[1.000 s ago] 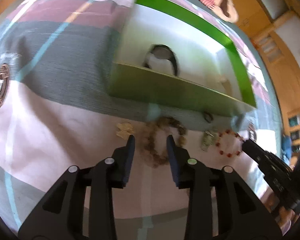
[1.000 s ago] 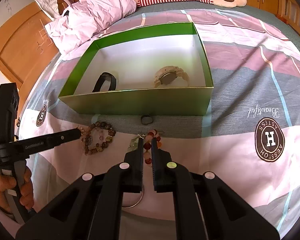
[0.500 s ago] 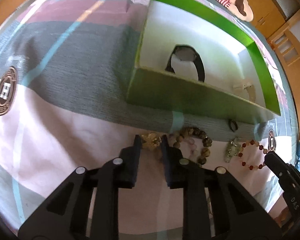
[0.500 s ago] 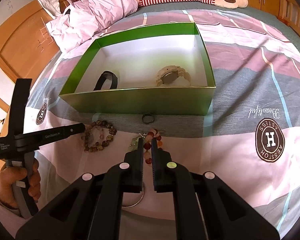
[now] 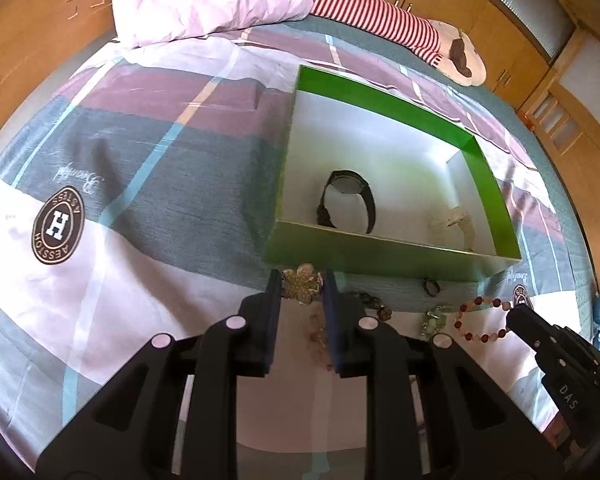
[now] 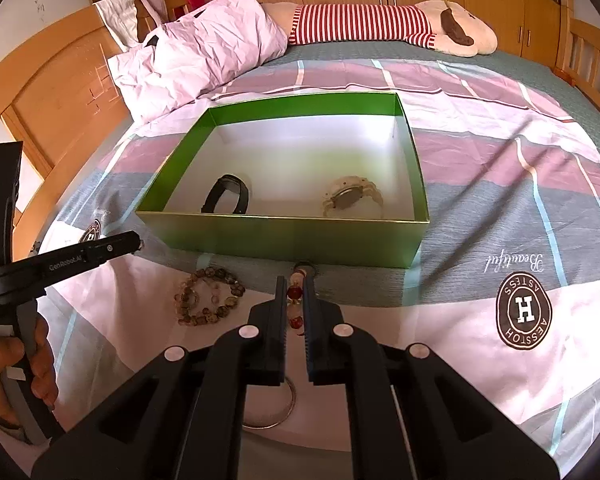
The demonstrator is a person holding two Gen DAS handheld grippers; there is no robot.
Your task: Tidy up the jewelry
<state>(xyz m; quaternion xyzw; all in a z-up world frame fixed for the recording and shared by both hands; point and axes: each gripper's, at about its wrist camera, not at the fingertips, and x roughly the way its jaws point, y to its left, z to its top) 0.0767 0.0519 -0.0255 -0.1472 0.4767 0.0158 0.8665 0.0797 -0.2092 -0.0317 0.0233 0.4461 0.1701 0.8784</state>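
Note:
My left gripper [image 5: 300,278] is shut on a gold flower brooch [image 5: 302,291] and holds it above the bedspread, just before the near wall of the green box [image 5: 380,98]. A black watch [image 5: 350,200] and a cream watch [image 5: 454,220] lie in the box. My right gripper [image 6: 292,285] is shut on a red bead bracelet [image 6: 294,294] that rests on the bed. In the left wrist view its tip [image 5: 518,317] meets that bracelet [image 5: 480,320]. A brown bead bracelet [image 6: 208,296] lies between the two grippers.
A small dark ring [image 5: 431,286] and a pale green charm [image 5: 434,320] lie by the box's front wall. A silver bangle [image 6: 276,412] sits under my right gripper. A pink pillow [image 6: 204,52] and a striped plush toy [image 6: 364,24] lie at the bed's far end.
My left gripper moved left off the brown bracelet, closed on the flower brooch and lifted it toward the box. The right gripper stayed put on the red bracelet.

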